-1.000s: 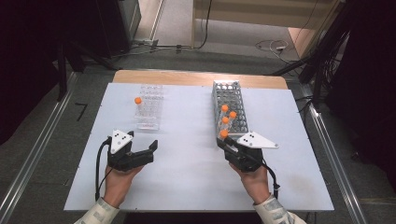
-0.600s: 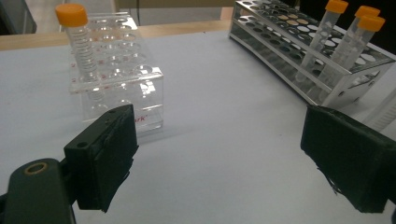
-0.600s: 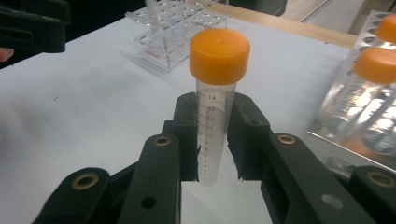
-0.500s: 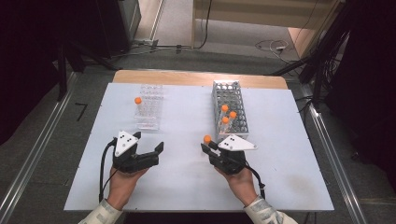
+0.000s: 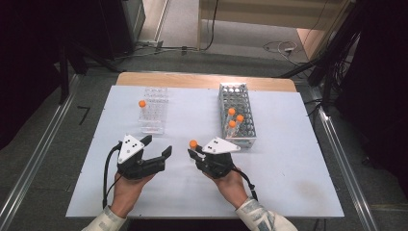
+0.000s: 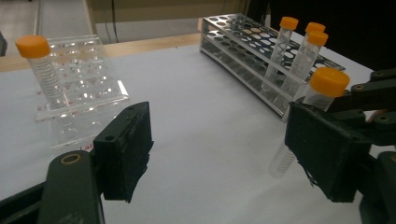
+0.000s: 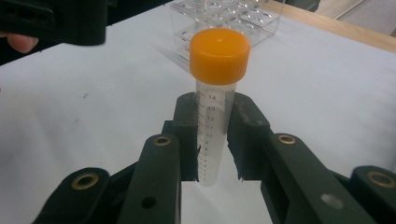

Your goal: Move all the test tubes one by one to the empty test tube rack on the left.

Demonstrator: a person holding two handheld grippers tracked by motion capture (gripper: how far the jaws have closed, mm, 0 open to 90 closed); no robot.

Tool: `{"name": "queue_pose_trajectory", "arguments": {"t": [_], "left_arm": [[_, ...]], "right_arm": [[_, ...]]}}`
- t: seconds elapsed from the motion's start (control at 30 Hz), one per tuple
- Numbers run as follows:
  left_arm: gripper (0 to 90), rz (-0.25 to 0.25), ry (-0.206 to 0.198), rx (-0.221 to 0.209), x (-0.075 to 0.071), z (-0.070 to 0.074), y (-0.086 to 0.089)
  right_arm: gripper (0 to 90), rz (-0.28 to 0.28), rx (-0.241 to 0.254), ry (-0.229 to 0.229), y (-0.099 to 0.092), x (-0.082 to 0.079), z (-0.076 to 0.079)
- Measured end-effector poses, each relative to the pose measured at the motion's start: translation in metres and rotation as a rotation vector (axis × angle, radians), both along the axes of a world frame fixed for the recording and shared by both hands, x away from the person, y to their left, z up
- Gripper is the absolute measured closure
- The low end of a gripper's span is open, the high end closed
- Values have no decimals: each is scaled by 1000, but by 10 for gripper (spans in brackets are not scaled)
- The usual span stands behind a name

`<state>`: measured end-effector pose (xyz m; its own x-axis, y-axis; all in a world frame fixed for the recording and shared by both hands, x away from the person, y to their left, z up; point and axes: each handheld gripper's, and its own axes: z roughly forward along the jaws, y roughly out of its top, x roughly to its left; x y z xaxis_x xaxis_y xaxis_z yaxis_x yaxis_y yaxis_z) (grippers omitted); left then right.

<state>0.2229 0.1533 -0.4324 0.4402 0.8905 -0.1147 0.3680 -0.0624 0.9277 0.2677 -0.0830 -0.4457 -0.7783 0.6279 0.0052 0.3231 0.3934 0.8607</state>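
R gripper [image 5: 193, 153] jaws pinching orange-capped tube [image 7: 215, 102] upright above surface [image 5: 288, 159], betw. metal rack [image 5: 236, 115] & clear rack [image 5: 154, 109]; L gripper [image 5: 159, 148] jaws spread, just been closing, nothing betw.; keep tube vertical, pinch L below cap before R release.

Even overhead light brightens the white counter [image 5: 288, 159], while the room around it lies dark. Shadows are faint. Both gripper views are soft, bending near the edges.

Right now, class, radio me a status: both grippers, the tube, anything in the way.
Right gripper shut on orange-capped tube, above table. Left gripper open, jaws just closing, nothing between. Nothing between the two grippers.
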Motion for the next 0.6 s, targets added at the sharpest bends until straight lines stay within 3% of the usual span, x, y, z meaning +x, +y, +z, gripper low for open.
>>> {"name": "queue_pose_trajectory", "arguments": {"t": [0.33,0.6], "left_arm": [[293,-59,-18,-5,-2,9,-10],[416,-78,-25,8,1,7,-14]], "right_arm": [[719,37,-6,0,27,1,3],[719,59,-7,2,38,0,2]]}}
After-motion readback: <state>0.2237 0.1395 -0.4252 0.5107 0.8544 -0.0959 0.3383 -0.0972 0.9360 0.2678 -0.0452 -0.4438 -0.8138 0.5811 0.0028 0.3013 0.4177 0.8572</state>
